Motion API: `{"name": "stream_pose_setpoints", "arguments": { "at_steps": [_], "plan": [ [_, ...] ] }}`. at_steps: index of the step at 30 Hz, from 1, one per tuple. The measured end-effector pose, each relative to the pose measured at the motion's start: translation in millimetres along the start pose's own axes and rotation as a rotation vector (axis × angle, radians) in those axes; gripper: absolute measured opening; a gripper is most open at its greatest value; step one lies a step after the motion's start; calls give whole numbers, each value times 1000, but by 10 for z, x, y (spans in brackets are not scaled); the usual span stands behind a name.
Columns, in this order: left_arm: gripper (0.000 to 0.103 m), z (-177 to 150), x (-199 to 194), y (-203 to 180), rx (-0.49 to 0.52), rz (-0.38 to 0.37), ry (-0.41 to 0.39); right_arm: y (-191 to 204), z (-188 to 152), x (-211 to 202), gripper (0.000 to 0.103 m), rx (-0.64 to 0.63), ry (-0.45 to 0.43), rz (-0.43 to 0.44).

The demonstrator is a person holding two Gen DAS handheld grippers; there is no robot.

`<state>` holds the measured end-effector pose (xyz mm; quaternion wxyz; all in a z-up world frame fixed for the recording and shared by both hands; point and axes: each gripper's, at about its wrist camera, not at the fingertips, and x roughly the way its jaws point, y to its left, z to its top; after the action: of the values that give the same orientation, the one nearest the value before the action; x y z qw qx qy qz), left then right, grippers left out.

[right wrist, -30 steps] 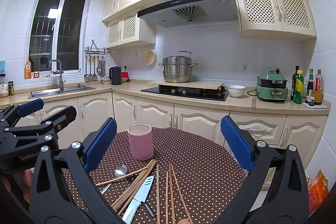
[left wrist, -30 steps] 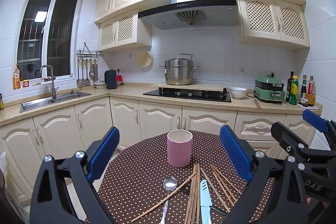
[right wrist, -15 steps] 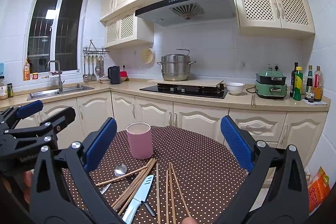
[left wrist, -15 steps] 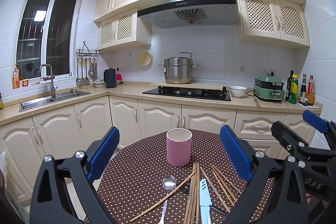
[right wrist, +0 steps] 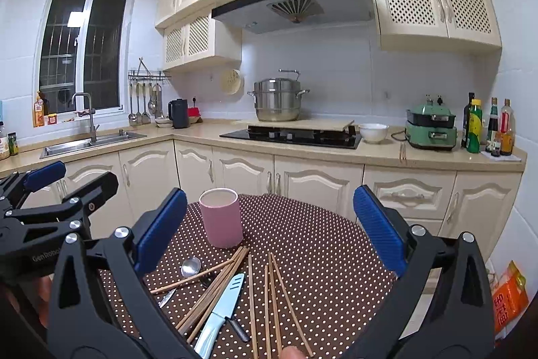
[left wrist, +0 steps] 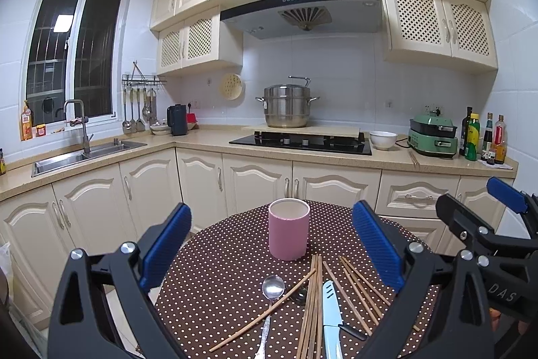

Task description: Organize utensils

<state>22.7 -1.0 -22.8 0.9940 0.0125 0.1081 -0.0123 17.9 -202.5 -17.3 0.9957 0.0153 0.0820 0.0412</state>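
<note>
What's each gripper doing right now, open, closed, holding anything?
Left gripper: open, empty, above the table.
Right gripper: open, empty.

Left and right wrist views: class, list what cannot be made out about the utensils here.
- Pink cup: its inside, both views; its wall hides it.
- Knife: handle end, left wrist view; cut off by the bottom edge.
- Spoon: handle partly hidden, right wrist view; chopsticks cross it.
- Chopsticks: exact count; overlapping, ends cut off.

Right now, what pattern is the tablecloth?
Dark brown tablecloth with white polka dots; clearest in the right wrist view.
</note>
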Motion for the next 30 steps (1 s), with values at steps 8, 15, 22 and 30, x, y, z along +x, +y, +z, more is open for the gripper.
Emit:
{"name": "stream_pose_setpoints", "arguments": {
  "at_steps": [8,15,22,30],
  "plan": [
    [95,-23,109,10,2,-5,36,-18,-75,111,97,22,54,14],
    [95,-120,539,57,4,-89,199,-51,-151,465,97,-7,209,54],
    [95,-373,1157,192,-42,-161,465,-152,-273,770,97,-32,306,52],
    [55,-904,1977,367,-58,-232,802,-329,-598,1307,78,-92,542,59]
  ]
}}
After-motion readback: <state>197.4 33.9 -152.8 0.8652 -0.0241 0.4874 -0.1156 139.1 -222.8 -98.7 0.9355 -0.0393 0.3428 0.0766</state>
